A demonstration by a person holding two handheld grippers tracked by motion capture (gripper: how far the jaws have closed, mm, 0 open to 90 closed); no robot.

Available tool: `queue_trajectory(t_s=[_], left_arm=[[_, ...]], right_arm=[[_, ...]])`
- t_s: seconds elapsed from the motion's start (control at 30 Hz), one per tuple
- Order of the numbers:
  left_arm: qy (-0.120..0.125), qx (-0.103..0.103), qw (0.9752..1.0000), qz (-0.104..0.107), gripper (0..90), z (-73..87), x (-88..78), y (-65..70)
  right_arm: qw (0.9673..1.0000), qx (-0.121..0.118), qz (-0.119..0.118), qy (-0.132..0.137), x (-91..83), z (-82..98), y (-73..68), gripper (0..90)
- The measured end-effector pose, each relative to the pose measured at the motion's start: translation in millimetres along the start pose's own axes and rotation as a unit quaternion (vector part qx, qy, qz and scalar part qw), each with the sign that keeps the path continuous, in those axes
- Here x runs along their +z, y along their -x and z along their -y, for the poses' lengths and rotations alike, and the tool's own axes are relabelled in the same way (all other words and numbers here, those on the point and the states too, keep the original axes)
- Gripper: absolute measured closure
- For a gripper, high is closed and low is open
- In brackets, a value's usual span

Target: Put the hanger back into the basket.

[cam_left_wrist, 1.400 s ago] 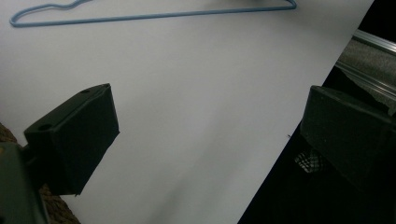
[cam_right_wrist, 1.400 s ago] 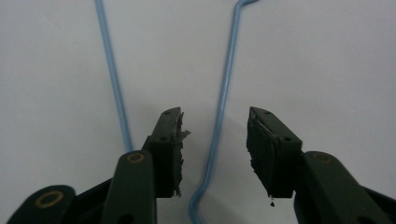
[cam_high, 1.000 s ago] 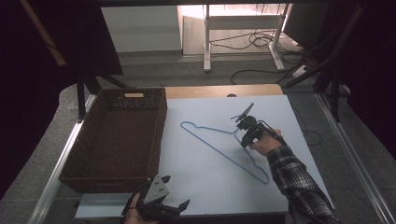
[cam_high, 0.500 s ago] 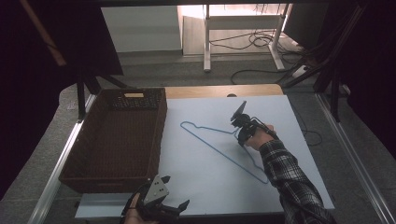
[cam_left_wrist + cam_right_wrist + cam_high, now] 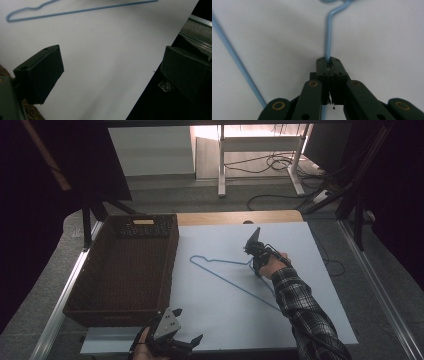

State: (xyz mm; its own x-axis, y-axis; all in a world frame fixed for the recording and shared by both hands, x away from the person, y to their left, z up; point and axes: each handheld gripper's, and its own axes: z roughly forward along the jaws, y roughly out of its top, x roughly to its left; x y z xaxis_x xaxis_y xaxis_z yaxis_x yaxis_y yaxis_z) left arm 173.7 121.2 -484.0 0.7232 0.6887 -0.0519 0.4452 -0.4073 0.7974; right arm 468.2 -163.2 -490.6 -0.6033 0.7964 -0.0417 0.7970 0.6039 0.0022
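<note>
Since a second ago the right gripper [image 5: 253,251] has travelled away from the person toward the far side of the counter [image 5: 320,285], and the blue wire hanger [image 5: 220,268] has slid along with it, its far corner now nearer the basket [image 5: 90,275] than before. The left gripper [image 5: 172,335] has stayed put at the near edge.

In the right gripper view the right gripper [image 5: 329,61] has its jaws pressed together on the hanger [image 5: 328,32] at the straight neck wire, just below where the wire bends into the hook. Another length of the hanger's blue wire runs diagonally down the left side of that view, lying on the white sheet [image 5: 387,37].

The hanger rests flat on the white sheet [image 5: 210,310] near the middle of the counter, to the right of the brown woven basket and apart from it. A plaid sleeve [image 5: 305,315] reaches in from the bottom right to the right gripper.

In the left gripper view the left gripper [image 5: 110,72] stands wide, jaws far apart with nothing between them, hovering over the sheet's near edge, the hanger [image 5: 75,10] well beyond it
</note>
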Motion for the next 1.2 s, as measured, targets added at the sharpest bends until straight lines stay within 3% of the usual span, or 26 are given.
queue_trajectory(t_s=[0.27, 0.53, 0.97, 1.2], left_arm=[[0.0, 0.0, 1.0, 0.0, 4.6, -0.2, 0.2, 0.0], [0.0, 0.0, 1.0, -0.001, 4.8, -0.4, 0.7, 0.0], [-0.001, -0.002, 1.0, -0.002, 5.1, -0.6, 1.3, -0.6], [-0.003, -0.002, 1.0, -0.001, 5.2, -0.8, 2.2, -0.7]], right_arm=[[0.9999, 0.011, 0.006, 0.007, -1.7, 2.1, -1.4, 88.1], [0.9991, 0.001, 0.002, 0.042, -20.7, 10.2, -5.2, 88.1], [0.9942, -0.019, -0.019, 0.104, -51.9, 30.0, -5.5, 88.2], [0.9913, -0.025, -0.038, 0.123, -60.0, 37.8, -4.7, 88.3]])
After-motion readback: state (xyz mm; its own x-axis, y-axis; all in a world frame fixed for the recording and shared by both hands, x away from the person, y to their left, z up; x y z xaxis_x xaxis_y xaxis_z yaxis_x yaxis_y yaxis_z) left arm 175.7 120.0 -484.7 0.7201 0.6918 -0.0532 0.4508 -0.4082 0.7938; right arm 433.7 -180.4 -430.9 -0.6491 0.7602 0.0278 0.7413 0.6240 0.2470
